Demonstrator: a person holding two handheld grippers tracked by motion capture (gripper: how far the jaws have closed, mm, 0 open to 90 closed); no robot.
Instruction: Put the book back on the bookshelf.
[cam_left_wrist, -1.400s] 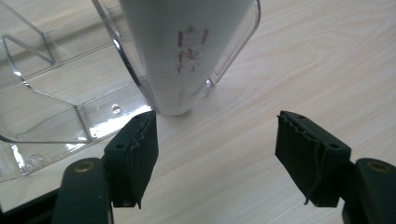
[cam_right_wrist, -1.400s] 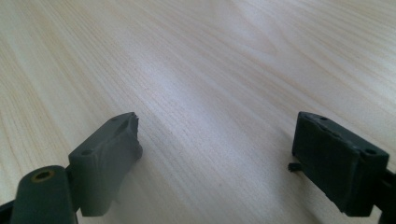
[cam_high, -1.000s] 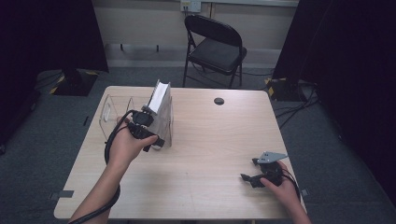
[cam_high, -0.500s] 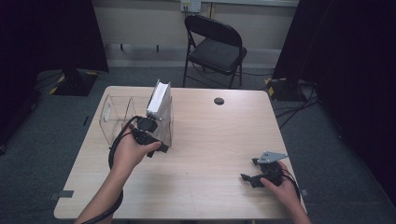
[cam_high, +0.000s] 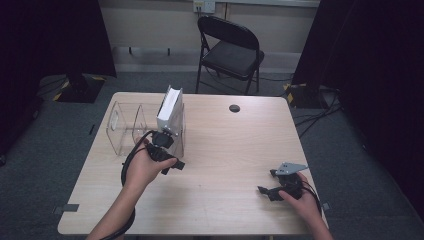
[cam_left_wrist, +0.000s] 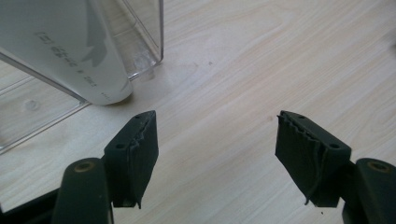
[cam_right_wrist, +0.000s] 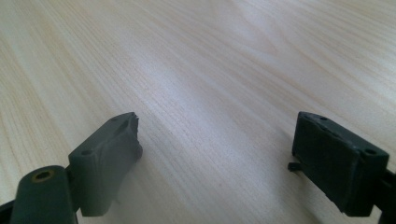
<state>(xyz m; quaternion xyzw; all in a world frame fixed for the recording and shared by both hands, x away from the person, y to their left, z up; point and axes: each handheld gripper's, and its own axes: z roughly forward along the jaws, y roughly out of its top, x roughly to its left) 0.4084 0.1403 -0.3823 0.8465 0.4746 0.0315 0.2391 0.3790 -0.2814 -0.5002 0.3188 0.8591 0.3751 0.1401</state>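
Observation:
A white book (cam_high: 170, 106) stands on its spine in the right end of a clear plastic divider rack (cam_high: 122, 129) at the table's left. In the left gripper view the book (cam_left_wrist: 60, 46) with grey lettering leans behind the rack's clear wall (cam_left_wrist: 149, 42). My left gripper (cam_high: 171, 152) hovers just in front of the book, low over the table. Its jaws are open around bare wood, and its fingertips (cam_left_wrist: 135, 154) hold nothing. My right gripper (cam_high: 266, 182) rests near the table's front right corner, also open over bare wood (cam_right_wrist: 217, 154).
A small black round disc (cam_high: 234, 108) lies toward the table's far edge (cam_high: 200, 95). A black folding chair (cam_high: 231, 52) stands behind the table. Cables (cam_high: 320, 112) trail on the floor at the right. The wooden tabletop (cam_high: 230, 150) stretches between the two hands.
My left hand and gripper have drawn back from the book toward the near side and sunk a little. The book stays in the rack. The right hand has not moved.

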